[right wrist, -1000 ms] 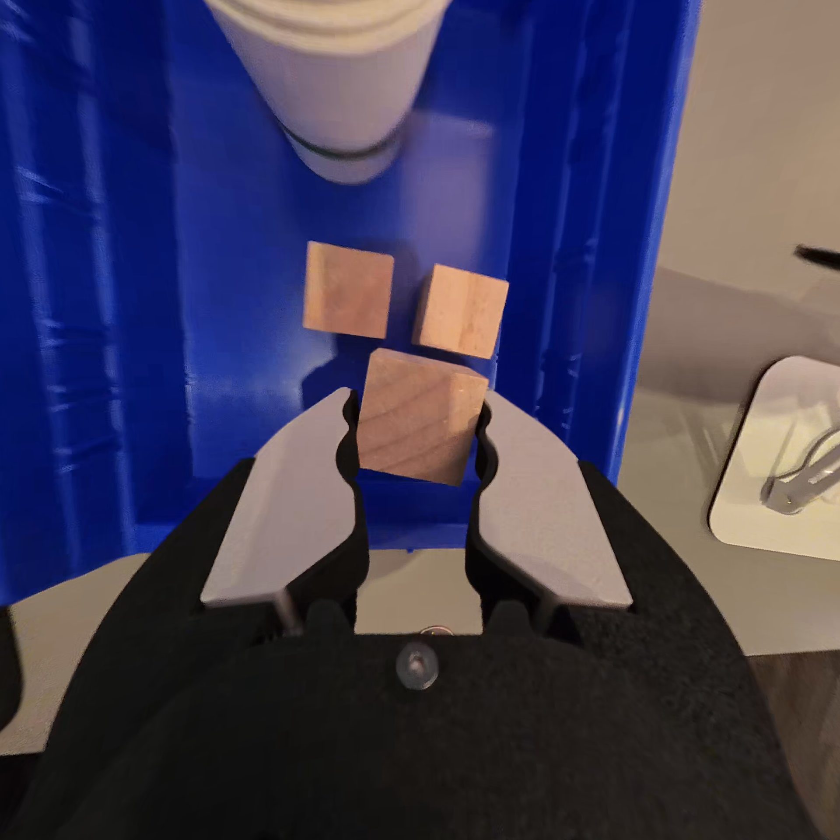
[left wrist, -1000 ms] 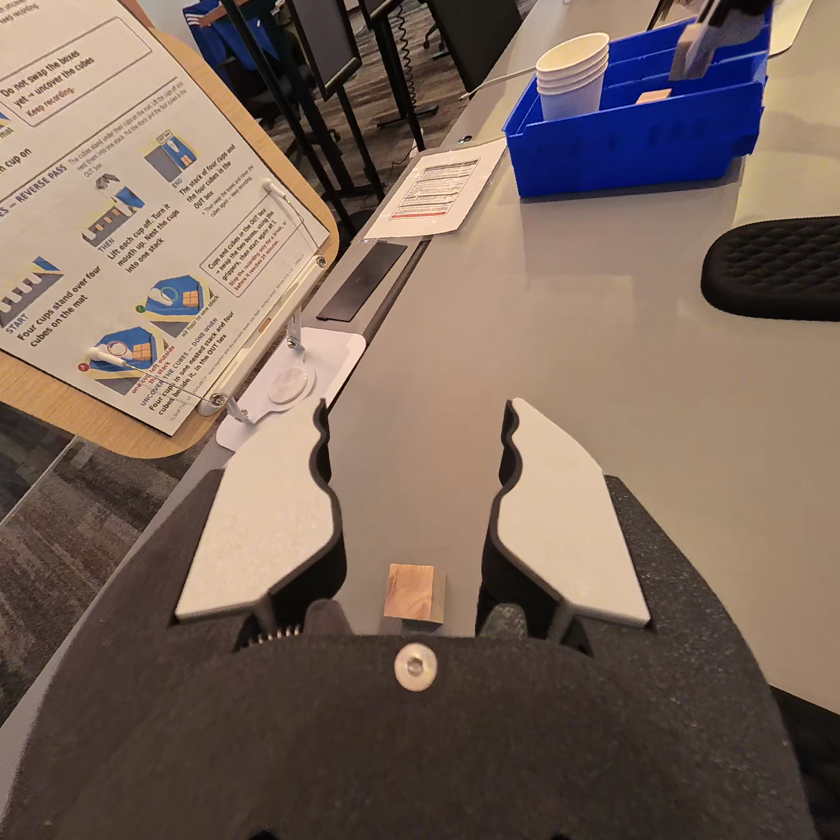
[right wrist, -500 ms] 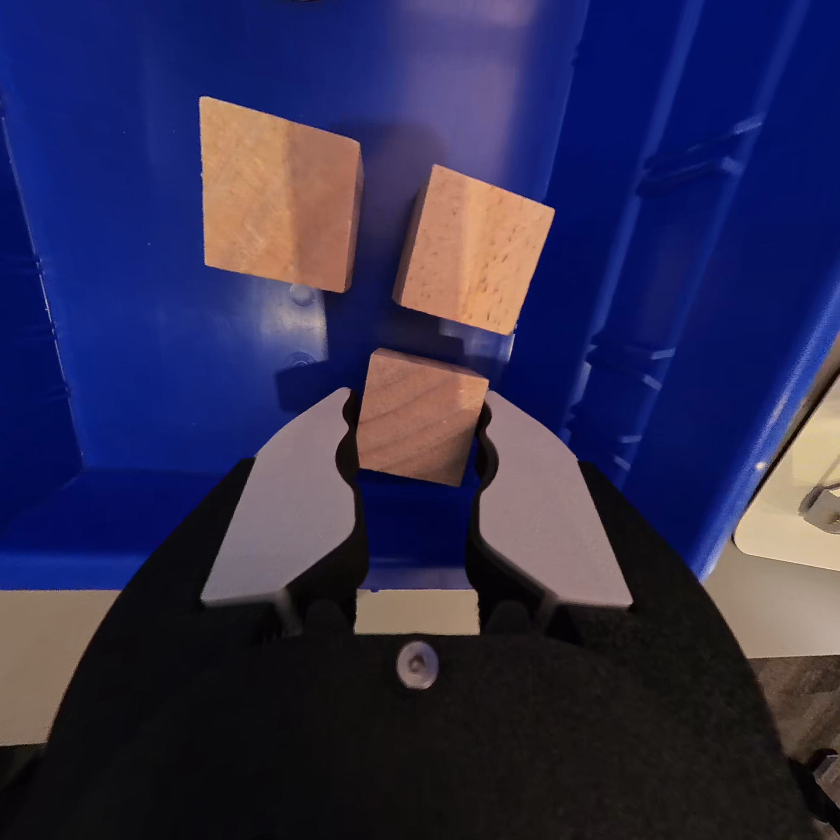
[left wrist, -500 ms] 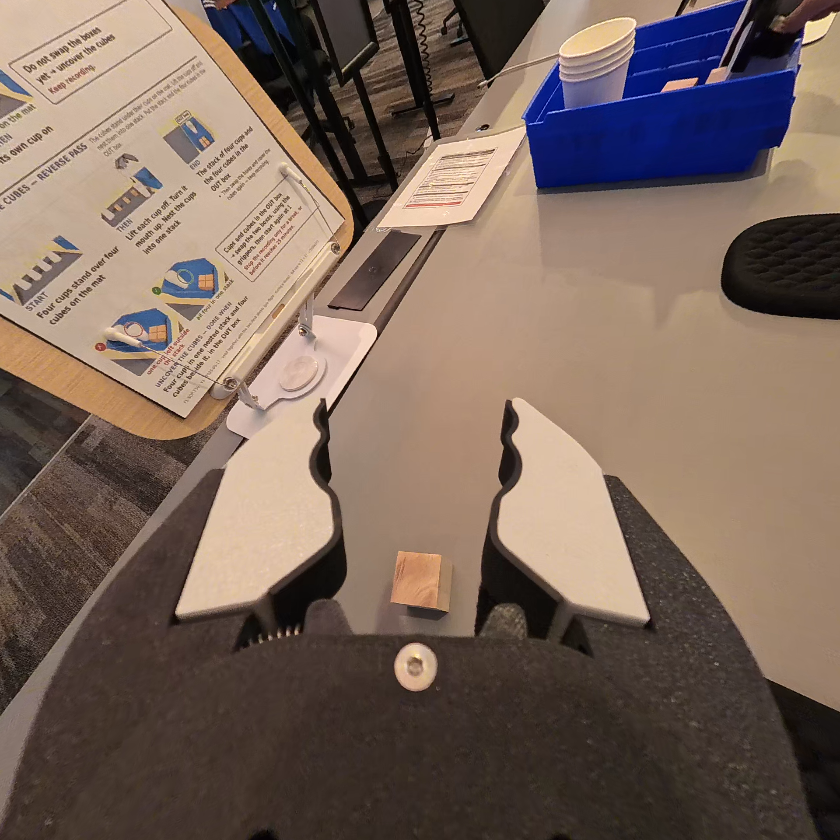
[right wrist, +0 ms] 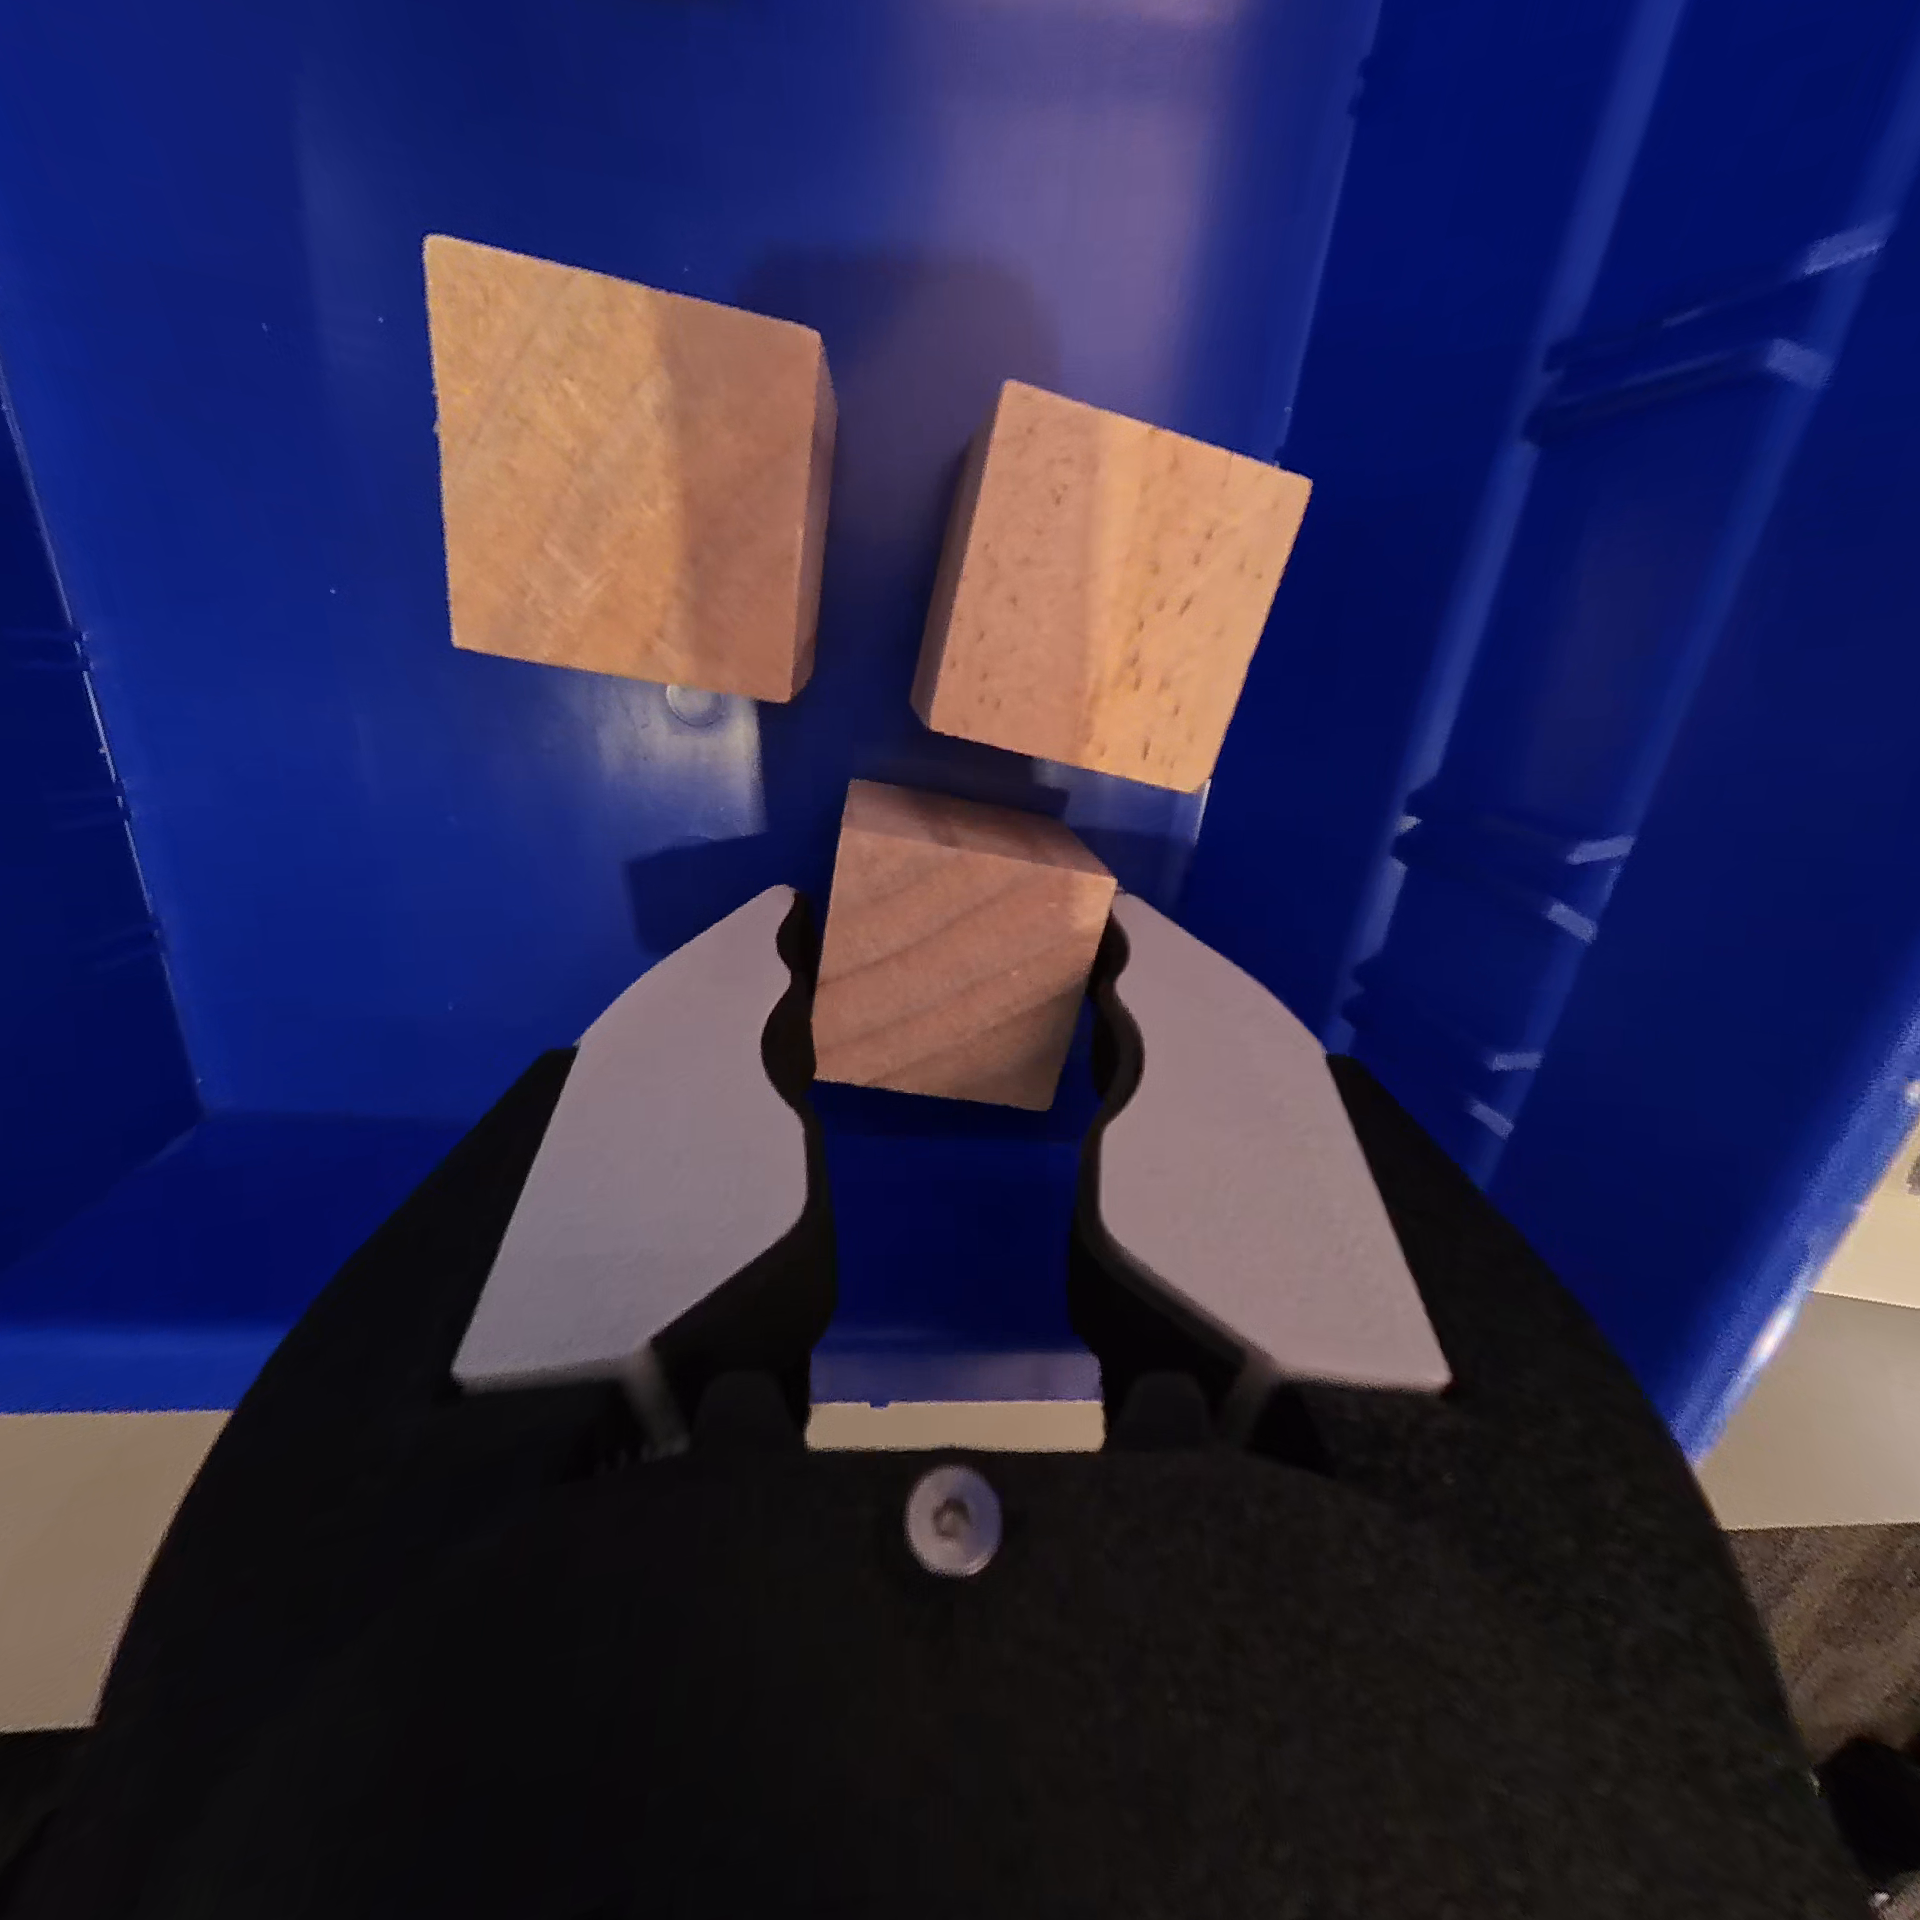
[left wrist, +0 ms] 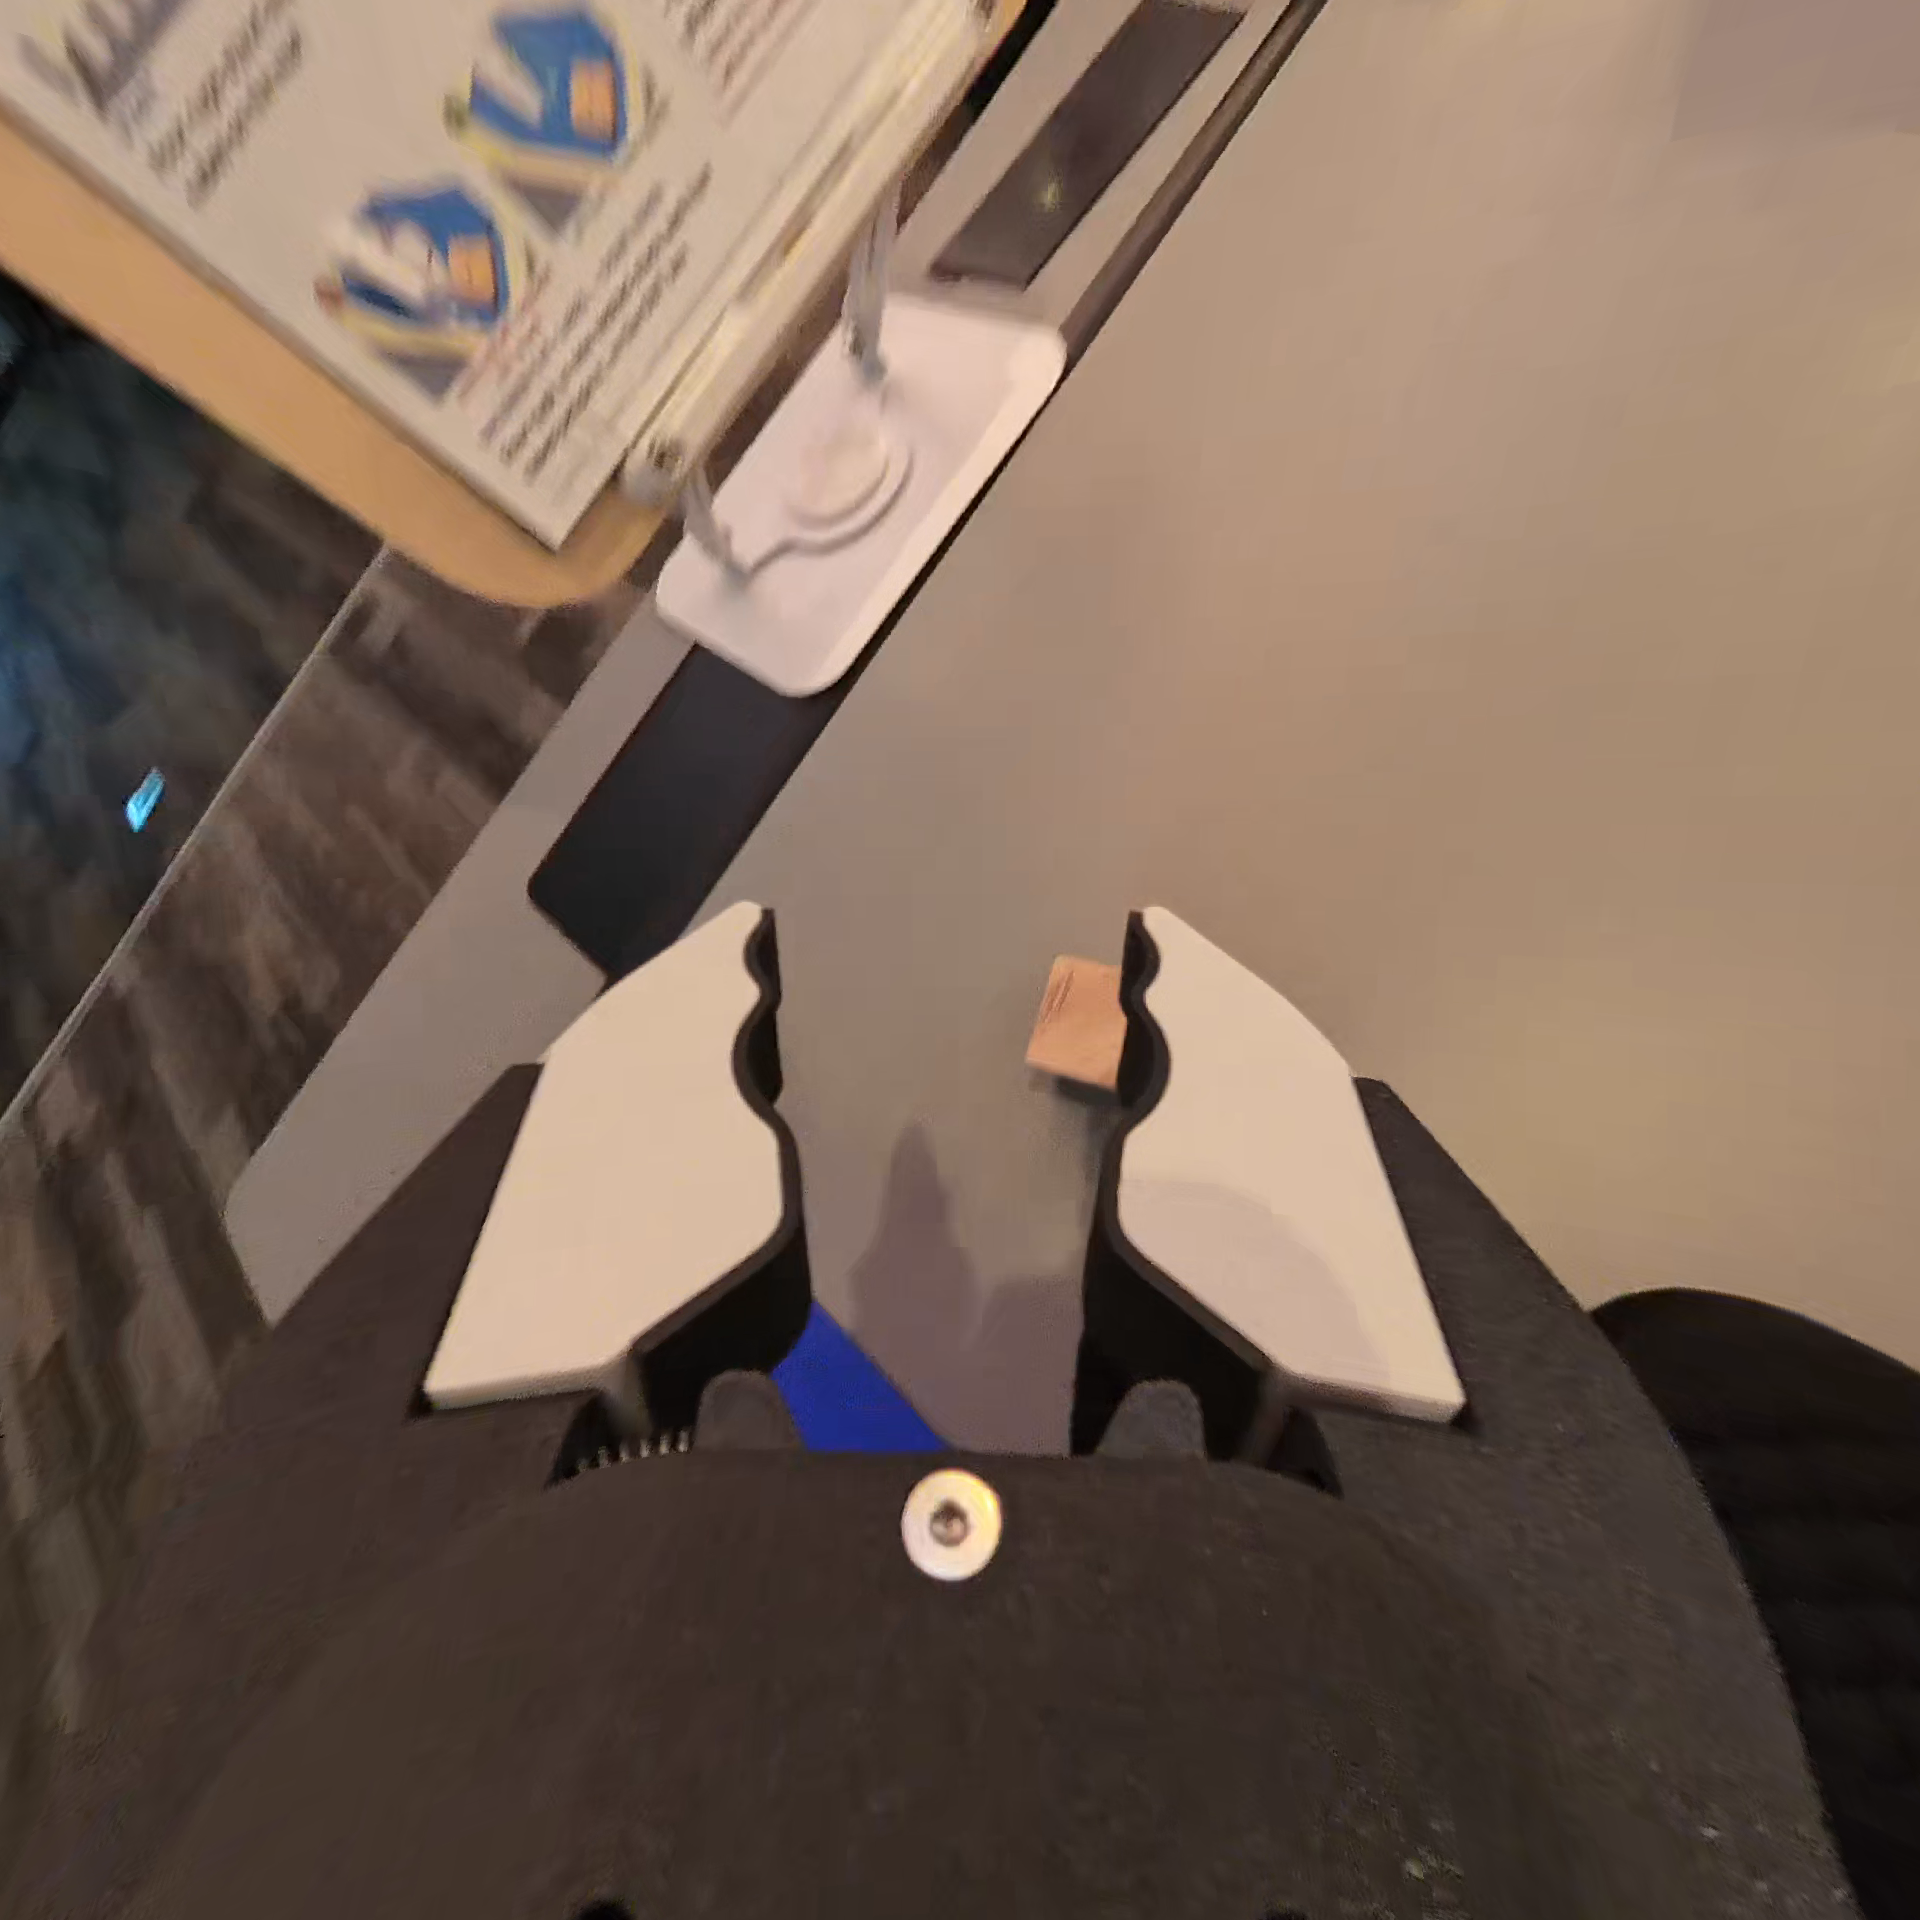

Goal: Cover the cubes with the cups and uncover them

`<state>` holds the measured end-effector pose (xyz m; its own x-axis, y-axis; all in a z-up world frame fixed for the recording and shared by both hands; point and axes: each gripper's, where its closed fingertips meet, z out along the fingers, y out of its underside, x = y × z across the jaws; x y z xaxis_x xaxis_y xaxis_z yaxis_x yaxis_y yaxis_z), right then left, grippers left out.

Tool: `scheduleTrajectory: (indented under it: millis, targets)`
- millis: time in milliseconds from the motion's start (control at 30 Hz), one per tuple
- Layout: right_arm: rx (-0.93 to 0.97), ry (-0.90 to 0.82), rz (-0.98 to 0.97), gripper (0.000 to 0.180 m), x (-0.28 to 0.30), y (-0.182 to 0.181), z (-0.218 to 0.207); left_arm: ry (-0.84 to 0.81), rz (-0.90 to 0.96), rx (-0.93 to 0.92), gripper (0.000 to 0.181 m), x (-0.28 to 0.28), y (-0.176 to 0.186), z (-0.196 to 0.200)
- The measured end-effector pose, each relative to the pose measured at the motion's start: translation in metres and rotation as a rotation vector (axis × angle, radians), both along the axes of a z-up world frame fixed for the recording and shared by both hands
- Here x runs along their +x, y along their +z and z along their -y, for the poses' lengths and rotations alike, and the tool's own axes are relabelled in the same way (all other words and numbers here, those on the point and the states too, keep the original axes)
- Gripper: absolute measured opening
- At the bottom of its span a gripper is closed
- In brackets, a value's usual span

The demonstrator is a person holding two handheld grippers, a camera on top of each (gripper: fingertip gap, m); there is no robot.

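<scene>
Left wrist view first: you're holding the left gripper (left wrist: 951,997) above the grey tabletop (left wrist: 1455,623), fingers spread wide and gripping nothing. One wooden cube (left wrist: 1075,1023) is sitting on that tabletop, showing just inside your right-hand finger. Beyond the cube, at the table's edge, a white stand (left wrist: 883,488) is propping up an instruction sheet (left wrist: 468,208); this view is blurred, so fine detail is lost.

Right wrist view now: you're reaching the right gripper (right wrist: 951,935) down into the blue bin (right wrist: 260,727), and its fingers are clamping a wooden cube (right wrist: 951,977) by two opposite faces. Two more cubes are lying on the bin floor just beyond it, a left one (right wrist: 623,468) and a right one (right wrist: 1112,582), apart from each other.

I'd say you're either lifting or setting down here. Be keeping those pads square on the flat faces; smooth sanded wood could slip or twist. Be travelling straight up or down, clear of the ribbed, glossy plastic wall.
</scene>
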<state>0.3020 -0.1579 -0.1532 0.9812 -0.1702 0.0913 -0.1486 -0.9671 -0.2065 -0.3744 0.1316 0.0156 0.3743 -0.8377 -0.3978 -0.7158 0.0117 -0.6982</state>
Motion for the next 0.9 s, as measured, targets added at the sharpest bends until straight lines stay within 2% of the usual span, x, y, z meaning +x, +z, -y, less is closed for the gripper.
scheduleTrajectory:
  millis: [200,367,600,767,900]
  targets:
    - [0.054,0.017,0.071,0.058,0.005,0.011,-0.002,0.119,-0.086,-0.086,0.068,-0.032,-0.025,-0.013]
    - [0.182,0.011,0.139,0.064,0.006,0.040,-0.004,0.056,-0.301,-0.184,0.071,-0.018,-0.062,0.001]
    - [0.282,0.070,0.224,0.065,-0.012,0.089,-0.008,0.043,-0.594,-0.239,0.067,-0.006,-0.120,-0.009]
    - [0.347,0.130,0.267,0.064,-0.034,0.120,-0.016,0.044,-0.621,-0.278,0.059,-0.002,-0.143,-0.017]
    - [0.377,0.177,0.305,0.063,-0.050,0.134,-0.018,0.018,-0.618,-0.314,0.046,-0.003,-0.152,-0.015]
